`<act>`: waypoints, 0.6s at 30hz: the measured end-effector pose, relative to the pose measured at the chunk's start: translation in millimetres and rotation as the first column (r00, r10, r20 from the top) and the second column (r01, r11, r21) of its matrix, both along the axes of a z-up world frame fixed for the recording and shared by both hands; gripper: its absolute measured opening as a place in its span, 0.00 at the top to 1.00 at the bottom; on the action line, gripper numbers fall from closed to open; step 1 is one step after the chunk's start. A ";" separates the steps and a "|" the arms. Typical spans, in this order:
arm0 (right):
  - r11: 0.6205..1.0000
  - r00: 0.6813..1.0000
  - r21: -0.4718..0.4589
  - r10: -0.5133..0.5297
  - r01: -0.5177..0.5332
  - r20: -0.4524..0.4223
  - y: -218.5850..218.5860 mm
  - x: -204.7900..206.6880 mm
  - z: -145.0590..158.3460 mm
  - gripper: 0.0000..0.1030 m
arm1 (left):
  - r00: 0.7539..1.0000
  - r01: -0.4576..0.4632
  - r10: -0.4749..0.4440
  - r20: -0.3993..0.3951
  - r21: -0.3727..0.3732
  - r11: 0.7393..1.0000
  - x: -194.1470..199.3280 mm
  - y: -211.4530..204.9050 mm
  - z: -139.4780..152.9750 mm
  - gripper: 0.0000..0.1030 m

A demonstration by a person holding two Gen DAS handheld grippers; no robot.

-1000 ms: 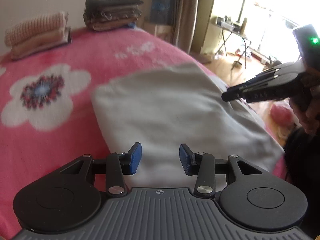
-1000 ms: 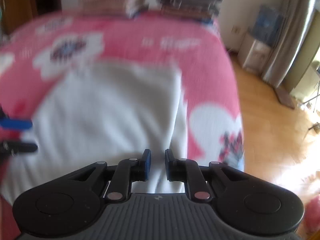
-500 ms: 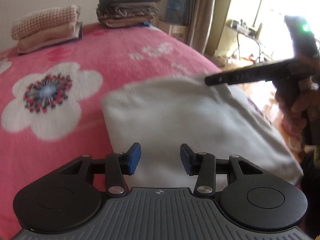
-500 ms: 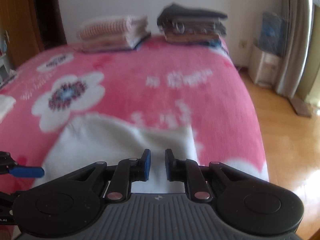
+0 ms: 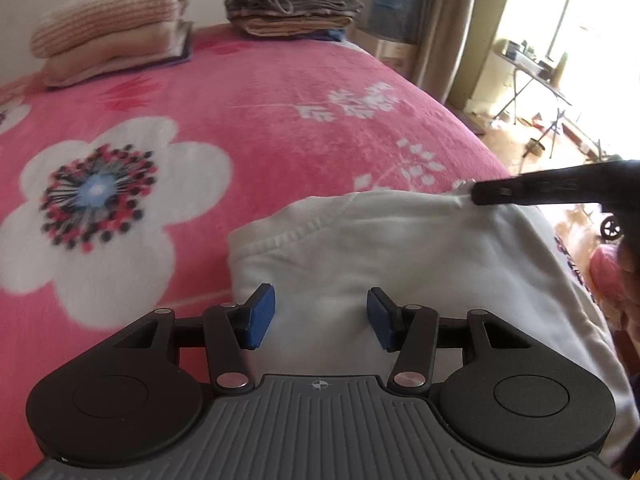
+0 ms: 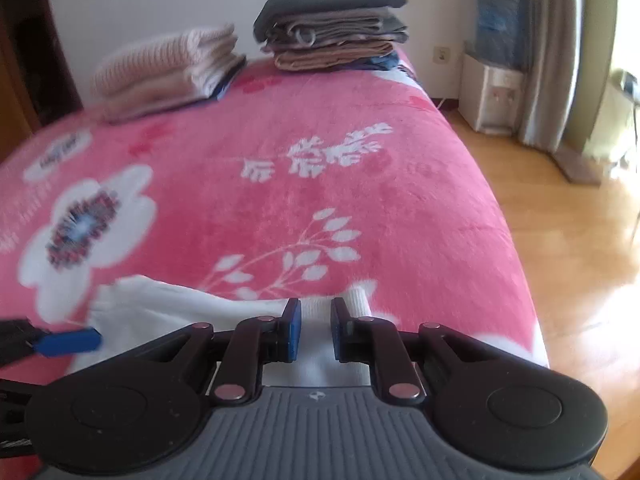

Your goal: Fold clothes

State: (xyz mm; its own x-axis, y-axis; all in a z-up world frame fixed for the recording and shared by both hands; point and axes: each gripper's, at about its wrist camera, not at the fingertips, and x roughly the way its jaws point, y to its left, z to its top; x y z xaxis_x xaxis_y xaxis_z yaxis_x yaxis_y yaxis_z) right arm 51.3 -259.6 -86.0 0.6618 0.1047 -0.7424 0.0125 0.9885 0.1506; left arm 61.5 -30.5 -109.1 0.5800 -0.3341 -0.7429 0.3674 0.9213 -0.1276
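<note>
Bed: covered by a pink floral blanket (image 5: 248,128), which served as the folding surface, its broad middle left free for work.

White garment (image 5: 400,256): lay at the near end of the bed, close to its right edge, already doubled over on itself with a stitched hem facing up. Judged to be partway through folding, one corner raised so a further fold could be drawn across.

Striped pink-and-cream stack (image 5: 116,52) and dark grey-and-brown stack (image 5: 296,4): folded piles parked at the far end by the wall, presumably finished items kept clear of the working area.

Left gripper (image 5: 320,316): hovered over the garment's near portion, jaws parted about half way and just been widening; cloth lay beneath them, no pad pressing on it. Seemingly readied for a fresh hold.

Right gripper (image 6: 312,330): jaws narrowly set, white fabric between the pads, apparently pinching the garment's far corner; the left view showed its tip at that bunched corner.
</note>
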 end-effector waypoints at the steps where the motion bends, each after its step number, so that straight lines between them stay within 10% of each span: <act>1: 1.000 1.000 0.031 0.003 -0.003 -0.004 -2.0 -7.5 4.9 0.84 | 1.000 0.001 -0.001 0.013 -0.003 1.000 -6.9 3.1 6.0 0.51; 9: 0.990 0.993 0.092 0.111 -0.107 -0.041 9.0 -77.1 31.6 0.84 | 0.997 0.081 -0.080 -0.014 0.022 0.997 -70.1 6.4 25.2 0.51; 18: 0.969 0.960 -0.023 0.241 -0.247 -0.140 36.3 -91.2 -8.9 0.83 | 0.986 0.154 -0.145 -0.076 0.122 0.981 -100.2 -13.3 -4.7 0.48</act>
